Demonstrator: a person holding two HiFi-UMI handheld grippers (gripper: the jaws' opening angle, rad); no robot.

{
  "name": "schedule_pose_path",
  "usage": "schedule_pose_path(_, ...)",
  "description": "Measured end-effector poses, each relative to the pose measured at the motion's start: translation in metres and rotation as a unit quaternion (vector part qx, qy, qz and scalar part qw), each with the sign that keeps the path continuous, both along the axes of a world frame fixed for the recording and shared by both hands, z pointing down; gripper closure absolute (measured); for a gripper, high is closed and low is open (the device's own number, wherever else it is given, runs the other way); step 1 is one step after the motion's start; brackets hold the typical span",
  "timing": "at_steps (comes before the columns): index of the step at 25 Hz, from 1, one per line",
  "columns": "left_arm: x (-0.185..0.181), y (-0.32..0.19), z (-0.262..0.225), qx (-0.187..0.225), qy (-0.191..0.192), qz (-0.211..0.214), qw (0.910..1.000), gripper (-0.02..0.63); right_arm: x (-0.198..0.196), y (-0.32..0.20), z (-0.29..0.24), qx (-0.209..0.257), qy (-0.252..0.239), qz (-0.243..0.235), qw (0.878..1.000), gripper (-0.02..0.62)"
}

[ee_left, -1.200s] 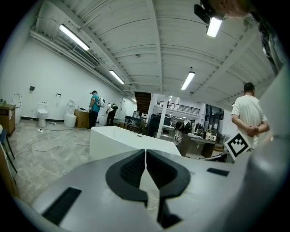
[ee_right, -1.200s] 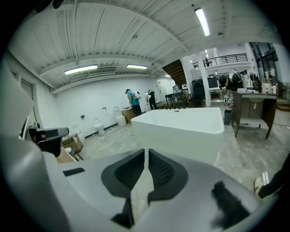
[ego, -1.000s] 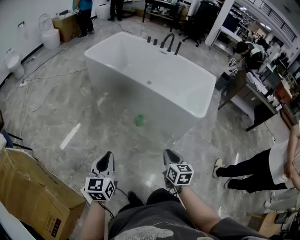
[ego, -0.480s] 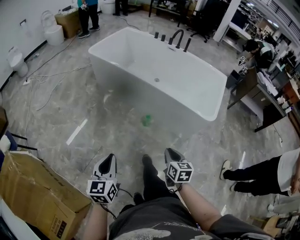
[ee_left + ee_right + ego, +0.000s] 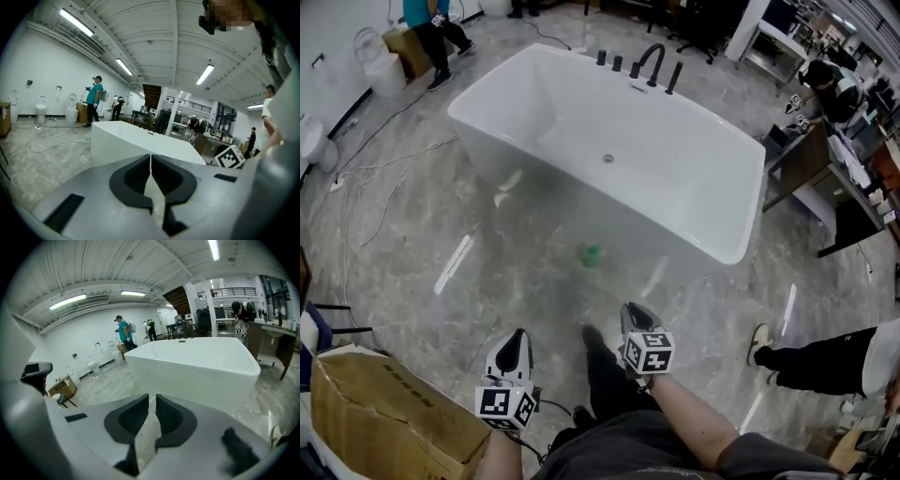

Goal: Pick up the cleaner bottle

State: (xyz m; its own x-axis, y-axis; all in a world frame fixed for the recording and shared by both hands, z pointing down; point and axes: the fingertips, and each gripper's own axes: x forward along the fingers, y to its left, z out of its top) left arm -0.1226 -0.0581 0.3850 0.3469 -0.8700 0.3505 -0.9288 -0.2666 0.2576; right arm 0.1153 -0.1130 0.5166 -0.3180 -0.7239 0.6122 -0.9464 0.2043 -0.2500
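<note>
I have both grippers low in the head view, either side of my own legs. The left gripper (image 5: pixel 516 337) sits at the lower left of centre and the right gripper (image 5: pixel 631 310) just right of centre. In the left gripper view the left gripper's (image 5: pixel 150 157) jaws meet tip to tip with nothing between them. In the right gripper view the right gripper (image 5: pixel 152 400) shows only a thin slit at its tips, closed on nothing. Both point toward the white bathtub (image 5: pixel 675 169), which fills the upper middle of the frame with a black faucet (image 5: pixel 652 62) on its far rim. The cleaner bottle (image 5: pixel 591 254) is a small, blurred green shape at frame centre, low against the tub's near side and well apart from both grippers. I cannot tell how it stands. A cardboard box (image 5: pixel 384 422) sits at the lower left corner.
</note>
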Motion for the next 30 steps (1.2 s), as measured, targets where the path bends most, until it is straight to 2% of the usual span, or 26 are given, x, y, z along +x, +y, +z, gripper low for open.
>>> schedule_pose_path(5, 0.008, -0.066, 0.043, -0.027, -0.002, 0.005, 0.9996, 0.586, -0.001, -0.048, 0.051, -0.029, 0.002, 0.001, 1.000, 0.552)
schedule_pose_path(9, 0.005, -0.113, 0.078, -0.039, -0.002, -0.011, 0.9992, 0.586, -0.008, -0.084, 0.097, -0.049, -0.003, -0.003, 0.999, 0.458)
schedule_pose_path(13, 0.001, -0.152, 0.127, -0.046, -0.006, -0.023, 0.9987, 0.586, -0.018, -0.123, 0.152, -0.052, 0.014, -0.001, 0.999, 0.386)
schedule_pose_path(16, 0.000, -0.168, 0.165, -0.051, -0.003, -0.019, 0.9985, 0.586, -0.028, -0.140, 0.198, -0.054, 0.023, 0.003, 0.998, 0.308)
schedule_pose_path(18, -0.001, -0.171, 0.192, -0.051, 0.003, -0.012, 0.9986, 0.586, -0.037, -0.145, 0.234, -0.059, 0.028, 0.003, 0.998, 0.277)
schedule_pose_path(21, -0.005, -0.167, 0.243, -0.056, 0.008, 0.002, 0.9984, 0.586, -0.039, -0.149, 0.287, -0.055, 0.046, 0.014, 0.997, 0.261)
schedule_pose_path(24, -0.011, -0.163, 0.295, -0.064, 0.006, 0.013, 0.9978, 0.586, -0.033, -0.156, 0.335, -0.059, 0.048, 0.045, 0.996, 0.261)
schedule_pose_path(27, -0.017, -0.165, 0.344, -0.074, 0.007, 0.011, 0.9972, 0.586, -0.029, -0.165, 0.379, -0.064, 0.040, 0.083, 0.994, 0.261)
schedule_pose_path(30, -0.024, -0.172, 0.386, -0.072, 0.010, 0.005, 0.9974, 0.586, -0.037, -0.176, 0.423, -0.057, 0.050, 0.091, 0.993, 0.262)
